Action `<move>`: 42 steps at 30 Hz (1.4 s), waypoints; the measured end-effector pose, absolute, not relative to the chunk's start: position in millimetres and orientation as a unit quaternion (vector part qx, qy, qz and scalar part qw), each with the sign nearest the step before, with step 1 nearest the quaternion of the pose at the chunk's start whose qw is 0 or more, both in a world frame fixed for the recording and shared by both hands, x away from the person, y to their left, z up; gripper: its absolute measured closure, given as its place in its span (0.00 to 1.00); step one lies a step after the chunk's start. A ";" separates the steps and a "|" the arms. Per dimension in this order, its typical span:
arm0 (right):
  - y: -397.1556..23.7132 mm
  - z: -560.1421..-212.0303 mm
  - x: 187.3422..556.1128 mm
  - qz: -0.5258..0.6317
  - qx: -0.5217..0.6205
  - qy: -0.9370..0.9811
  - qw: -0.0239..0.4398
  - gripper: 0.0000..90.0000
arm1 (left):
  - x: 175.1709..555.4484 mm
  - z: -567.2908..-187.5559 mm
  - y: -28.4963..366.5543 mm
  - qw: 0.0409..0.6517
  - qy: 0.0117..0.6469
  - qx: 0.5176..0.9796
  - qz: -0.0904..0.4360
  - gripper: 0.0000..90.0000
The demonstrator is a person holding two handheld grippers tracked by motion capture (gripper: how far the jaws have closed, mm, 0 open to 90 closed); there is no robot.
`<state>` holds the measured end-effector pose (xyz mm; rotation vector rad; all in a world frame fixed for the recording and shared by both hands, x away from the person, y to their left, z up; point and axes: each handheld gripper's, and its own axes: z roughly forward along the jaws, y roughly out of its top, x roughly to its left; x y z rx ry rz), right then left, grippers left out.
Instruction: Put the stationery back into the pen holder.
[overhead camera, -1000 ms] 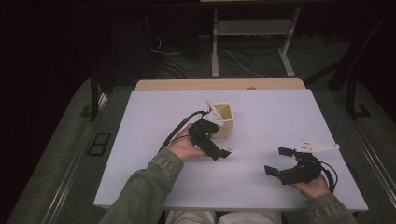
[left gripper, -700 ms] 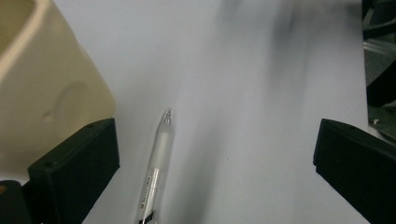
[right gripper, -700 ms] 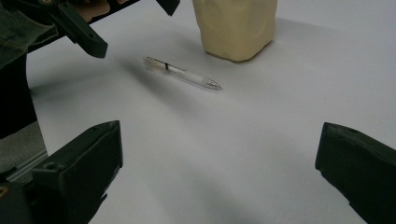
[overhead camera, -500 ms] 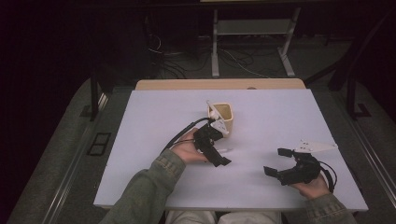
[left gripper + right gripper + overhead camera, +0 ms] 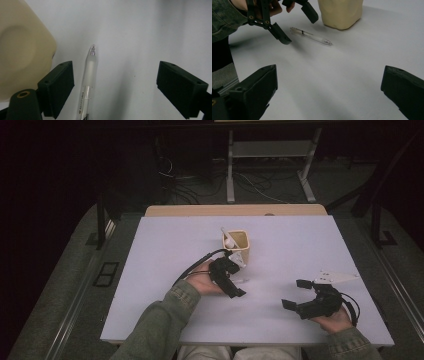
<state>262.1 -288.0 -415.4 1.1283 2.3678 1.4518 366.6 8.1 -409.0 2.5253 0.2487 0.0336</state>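
left gripper [image 5: 115,82]: fingers [image 5: 58,87] spread wide and have just been closing; the pen lies between them, untouched by either pad, much nearer the left-hand finger in the left gripper view.
right gripper [image 5: 329,97]: fingers [image 5: 257,90] released and wide apart, nothing between them, held off to the side of the bench [image 5: 165,270].
pen [image 5: 88,82]: clear barrel flat on the bench, tip pointing away from the left gripper, lying just beside the cream cup [image 5: 239,245].
risk, off-centre grip: I judge the nearer finger would meet the barrel first and roll or push it sideways before the far finger arrives.
risk, cup: that same finger sits close to the cup's wall [image 5: 22,50]; a drift that way could nudge the cup.
risk, slip: a smooth, round barrel may squirt out if pinched near its end.
left gripper view: gives the pen's place between the fingers.
right gripper view: gives the pen's [image 5: 310,36] full length from the side, with the left gripper's fingers [image 5: 280,33] low over one end, and the cup's base [image 5: 340,15].
high view: gives a white item standing in the cup [image 5: 227,239]; the pen itself is hard to make out.
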 end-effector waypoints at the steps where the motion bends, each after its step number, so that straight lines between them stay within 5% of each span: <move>1: -288.0 -415.4 262.1 0.483 0.375 0.788 0.072 0.00 | 366.7 -410.5 7.5 0.297 0.094 0.950 0.012 0.17; 23: -285.5 -416.8 262.4 0.479 0.372 0.792 0.065 0.00 | 380.1 -428.5 2.4 0.289 0.095 0.952 0.036 0.56; 42: -285.4 -416.9 262.6 0.478 0.372 0.793 0.064 0.00 | 384.4 -434.6 0.7 0.293 0.089 0.952 0.027 0.80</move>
